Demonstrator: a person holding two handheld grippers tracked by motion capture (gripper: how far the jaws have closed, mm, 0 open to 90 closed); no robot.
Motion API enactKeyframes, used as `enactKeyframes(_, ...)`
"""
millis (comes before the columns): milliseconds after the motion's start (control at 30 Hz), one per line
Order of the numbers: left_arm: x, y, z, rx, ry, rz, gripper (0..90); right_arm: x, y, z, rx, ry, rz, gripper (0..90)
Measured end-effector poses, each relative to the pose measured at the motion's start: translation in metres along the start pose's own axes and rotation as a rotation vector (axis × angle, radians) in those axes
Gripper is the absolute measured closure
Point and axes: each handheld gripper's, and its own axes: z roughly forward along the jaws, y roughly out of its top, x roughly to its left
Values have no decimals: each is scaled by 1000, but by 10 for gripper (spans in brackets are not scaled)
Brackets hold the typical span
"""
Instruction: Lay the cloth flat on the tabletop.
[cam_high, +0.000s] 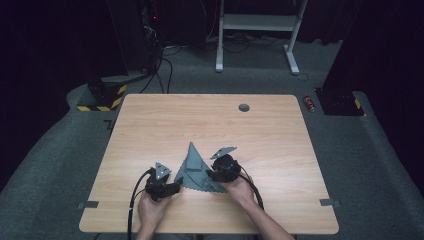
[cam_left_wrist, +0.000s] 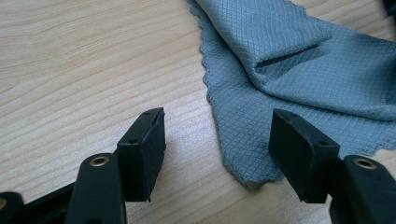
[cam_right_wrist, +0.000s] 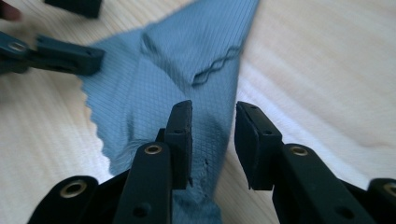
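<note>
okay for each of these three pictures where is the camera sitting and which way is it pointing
High view: above the person's side, looking forward and down on the table; forearms, left gripper and right gripper show.
Left gripper view: rides the left gripper, facing the cloth corner; open jaws show.
Right gripper view: rides the right gripper, facing along the cloth; parted jaws show.
All share the cloth.

left tool (cam_left_wrist: 217, 144): jaws apart, nothing gripped | grey cloth (cam_left_wrist: 299, 70): at 1 o'clock, corner between jaws | bench (cam_left_wrist: 84, 70): wood
</note>
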Motion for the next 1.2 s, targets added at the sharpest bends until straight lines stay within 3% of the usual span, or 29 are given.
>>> enactKeyframes(100, 0, 0, 0, 0, 0, 0, 368, 2, -1, 11, 41, -6, -25, 805)
enactKeyframes(167, 0, 0, 0, 0, 0, 0, 367, 5, -1, 9, 35, -23, -52, 876)
enactKeyframes(300, 0, 0, 0, 0, 0, 0, 367, 2, -1, -2, 1, -42, -70, 881)
enactKeyframes(667, 0, 0, 0, 0, 3, -2, 369, -13, -4, -20, -27, -100, -45, 897)
enactKeyframes(867, 0, 0, 0, -1, 3, -2, 374, -31, -8, -34, -76, -151, 23, 897)
enactKeyframes(967, 0, 0, 0, -1, 5, -4, 378, -40, -12, -43, -81, -223, 25, 897)
enactKeyframes(1100, 0, 0, 0, -2, 6, -6, 381, -60, -19, -51, -82, -292, 80, 896)
enactKeyframes(1200, 0, 0, 0, -2, 7, -6, 382, -68, -26, -50, -58, -303, 104, 891)
